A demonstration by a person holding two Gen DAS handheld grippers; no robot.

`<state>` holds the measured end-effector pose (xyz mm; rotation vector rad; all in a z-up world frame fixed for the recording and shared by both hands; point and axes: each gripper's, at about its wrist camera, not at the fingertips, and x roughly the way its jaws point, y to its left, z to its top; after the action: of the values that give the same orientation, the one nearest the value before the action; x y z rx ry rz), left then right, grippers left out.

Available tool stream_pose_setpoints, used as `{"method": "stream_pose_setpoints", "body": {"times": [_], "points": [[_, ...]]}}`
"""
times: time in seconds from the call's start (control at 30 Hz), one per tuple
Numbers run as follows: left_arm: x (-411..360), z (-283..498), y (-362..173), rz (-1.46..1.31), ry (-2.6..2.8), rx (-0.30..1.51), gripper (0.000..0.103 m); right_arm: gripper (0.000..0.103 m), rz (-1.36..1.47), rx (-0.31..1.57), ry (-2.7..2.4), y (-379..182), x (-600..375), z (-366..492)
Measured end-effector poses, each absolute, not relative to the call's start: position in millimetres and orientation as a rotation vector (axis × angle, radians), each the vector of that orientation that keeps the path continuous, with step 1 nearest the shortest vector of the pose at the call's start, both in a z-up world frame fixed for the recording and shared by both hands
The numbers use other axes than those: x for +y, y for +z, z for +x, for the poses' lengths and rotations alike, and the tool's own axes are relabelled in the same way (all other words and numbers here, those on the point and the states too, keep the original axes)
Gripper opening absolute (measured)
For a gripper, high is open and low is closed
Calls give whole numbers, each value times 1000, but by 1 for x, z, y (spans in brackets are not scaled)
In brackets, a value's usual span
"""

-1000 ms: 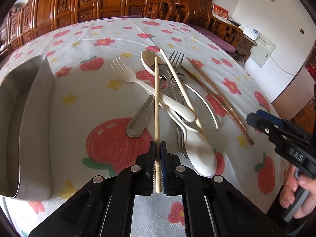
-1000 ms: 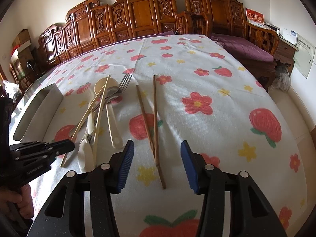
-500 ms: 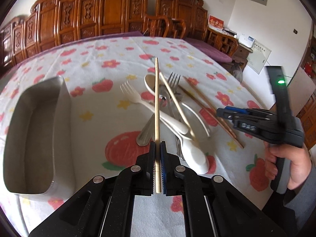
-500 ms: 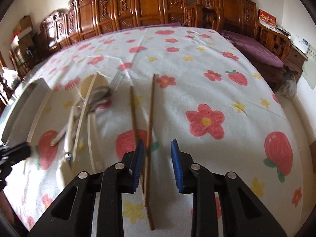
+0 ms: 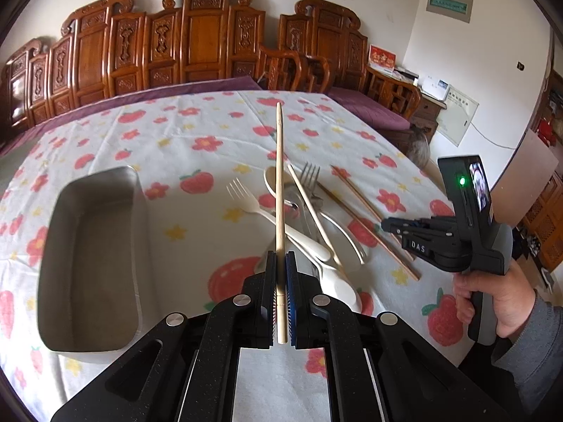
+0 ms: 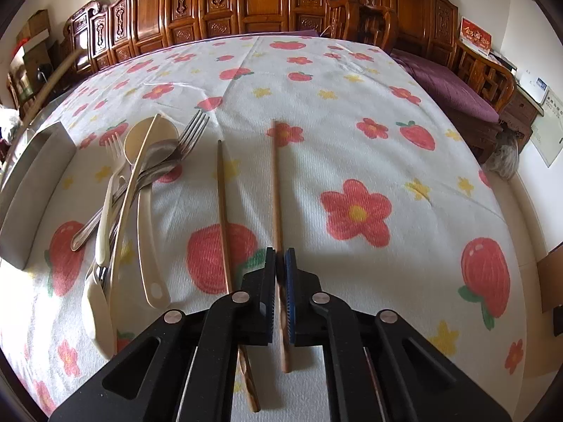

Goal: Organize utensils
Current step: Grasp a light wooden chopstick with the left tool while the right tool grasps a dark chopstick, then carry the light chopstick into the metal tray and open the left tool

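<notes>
My left gripper [image 5: 280, 263] is shut on a pale bamboo chopstick [image 5: 279, 183] and holds it lifted above the table, pointing away. Below lies a pile of utensils [image 5: 309, 225]: cream forks and spoons, metal forks and a second pale chopstick. My right gripper [image 6: 280, 263] is shut on a brown wooden chopstick [image 6: 277, 190] that still lies along the cloth. A second brown chopstick [image 6: 222, 211] lies just left of it. The right gripper also shows in the left wrist view [image 5: 397, 227], low at the brown chopsticks.
A metal tray [image 5: 52, 246] stands on the left of the table, also at the left edge of the right wrist view [image 6: 21, 197]. The table has a strawberry and flower cloth [image 6: 352, 123]. Carved wooden chairs [image 5: 197, 45] line the far side.
My left gripper has risen with the pale chopstick, lifting it off the pile. My right gripper has moved in over the right brown chopstick and gone from open to shut on it.
</notes>
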<state>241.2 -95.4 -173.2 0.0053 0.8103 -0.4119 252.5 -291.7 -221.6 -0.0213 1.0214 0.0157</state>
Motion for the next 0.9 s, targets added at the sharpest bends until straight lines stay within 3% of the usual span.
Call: {"method": "stream_pose_setpoints", "body": {"times": [0.9], "points": [[-19, 246, -153, 30, -224, 804, 4, 6, -12, 852, 232, -164, -219, 216]]}}
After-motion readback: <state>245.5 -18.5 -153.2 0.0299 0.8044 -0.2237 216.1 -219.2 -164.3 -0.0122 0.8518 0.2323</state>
